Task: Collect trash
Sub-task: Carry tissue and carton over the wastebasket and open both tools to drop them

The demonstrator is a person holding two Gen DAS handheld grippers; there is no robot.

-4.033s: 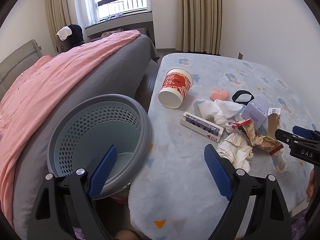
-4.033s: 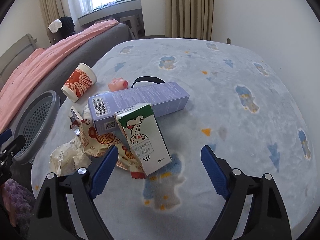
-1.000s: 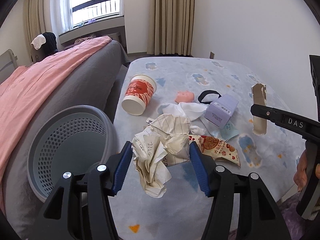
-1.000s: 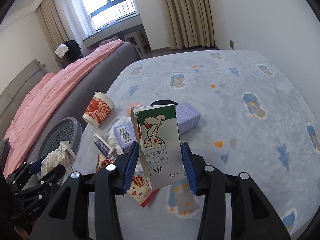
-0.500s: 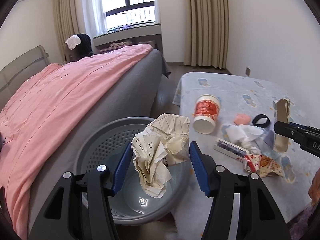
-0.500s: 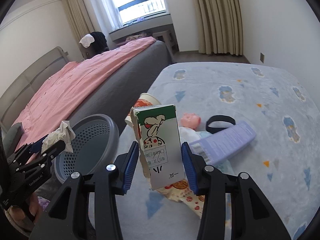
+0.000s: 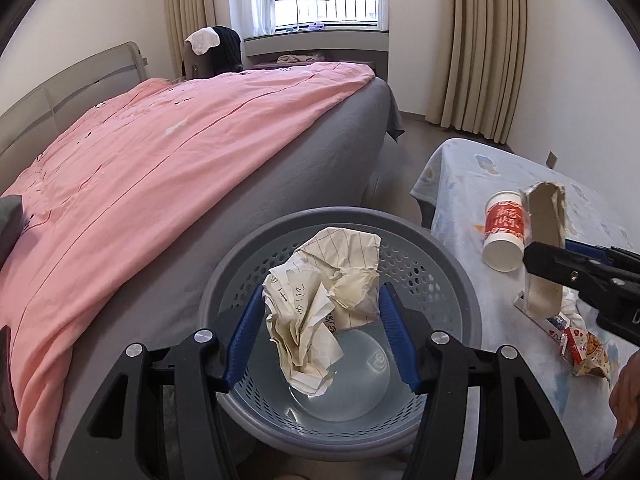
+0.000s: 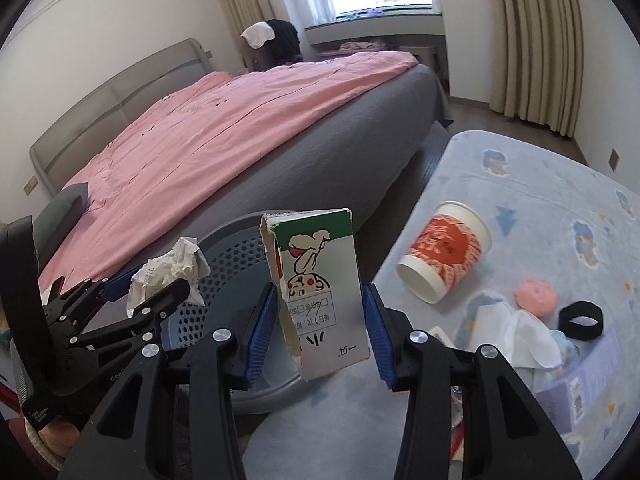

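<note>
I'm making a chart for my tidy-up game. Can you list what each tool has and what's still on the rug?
left tool: shut on paper wad, held over bin
right tool: shut on carton, upright, beside the bin
bin: only its bare floor shows
rug: cup on its side, pink toy, black band, white cloth, purple box

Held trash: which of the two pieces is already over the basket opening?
The crumpled paper, clamped in the left gripper, hangs over the grey basket. The milk carton in the right gripper sits beside the rim.
</note>
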